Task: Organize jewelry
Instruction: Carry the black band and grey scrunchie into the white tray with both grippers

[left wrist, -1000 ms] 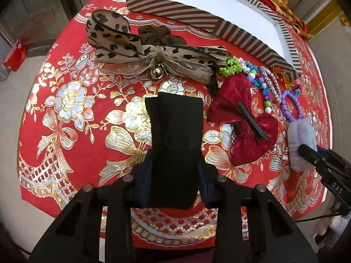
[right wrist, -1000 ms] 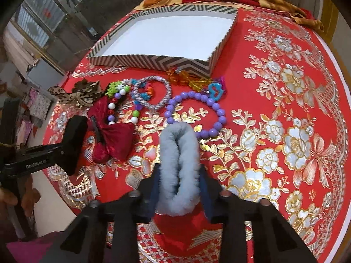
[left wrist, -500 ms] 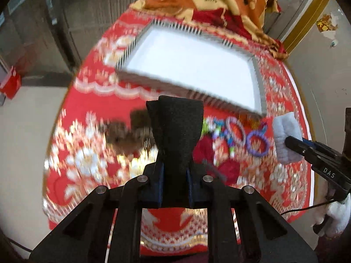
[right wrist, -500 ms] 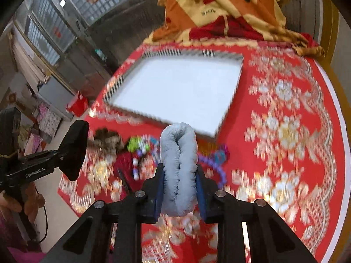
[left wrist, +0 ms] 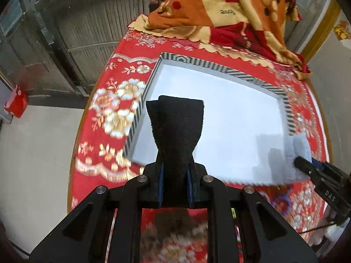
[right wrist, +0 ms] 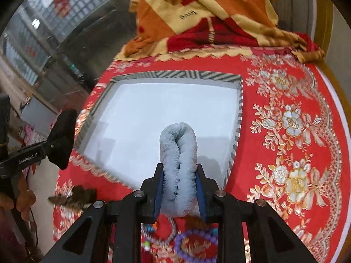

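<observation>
My left gripper [left wrist: 174, 171] is shut on a black fabric hair piece [left wrist: 176, 127] and holds it above the near left part of the white striped-rim box [left wrist: 252, 81]. My right gripper [right wrist: 178, 179] is shut on a pale blue fluffy scrunchie [right wrist: 178, 153] above the box's [right wrist: 175, 75] near right part. The scrunchie also shows in the left wrist view [left wrist: 296, 155], and the black piece in the right wrist view [right wrist: 63, 138]. Purple bead bracelets [right wrist: 195, 243] and a leopard bow [right wrist: 72, 198] lie on the red cloth below.
A red floral tablecloth [right wrist: 285, 131] covers the round table. An orange and red blanket [left wrist: 219, 11] is heaped behind the box. A red box [left wrist: 16, 100] stands on the floor at left. Metal shelving [right wrist: 33, 32] stands beyond the table.
Both grippers have risen from the jewelry pile and moved forward over the white box, each still holding its item. The pile has dropped below the views.
</observation>
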`<state>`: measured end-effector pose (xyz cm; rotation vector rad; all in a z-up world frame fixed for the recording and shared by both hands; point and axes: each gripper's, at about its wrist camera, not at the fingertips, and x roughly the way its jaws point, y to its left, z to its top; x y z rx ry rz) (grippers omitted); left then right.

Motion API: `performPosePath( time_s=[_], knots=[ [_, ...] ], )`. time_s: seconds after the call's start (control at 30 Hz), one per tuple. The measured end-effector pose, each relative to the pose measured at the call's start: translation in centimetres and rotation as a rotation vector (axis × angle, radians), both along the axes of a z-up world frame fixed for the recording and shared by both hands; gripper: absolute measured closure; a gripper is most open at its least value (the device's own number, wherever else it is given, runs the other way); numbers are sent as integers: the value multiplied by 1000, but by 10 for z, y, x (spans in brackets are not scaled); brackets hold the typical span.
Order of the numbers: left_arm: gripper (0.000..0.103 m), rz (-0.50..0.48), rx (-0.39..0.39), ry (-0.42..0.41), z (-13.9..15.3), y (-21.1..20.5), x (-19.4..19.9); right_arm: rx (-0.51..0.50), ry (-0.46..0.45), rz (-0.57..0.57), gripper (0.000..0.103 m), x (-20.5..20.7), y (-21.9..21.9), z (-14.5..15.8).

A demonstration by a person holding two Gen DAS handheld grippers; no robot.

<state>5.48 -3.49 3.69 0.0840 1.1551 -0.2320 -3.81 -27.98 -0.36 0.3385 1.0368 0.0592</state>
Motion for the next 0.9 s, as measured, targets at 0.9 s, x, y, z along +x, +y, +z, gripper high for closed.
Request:
performPosePath(
  time_s=[0.9],
  knots=[
    [57, -41, 109, 58, -65, 2, 47, -33, 56, -95, 59, 13, -5, -20]
  ],
)
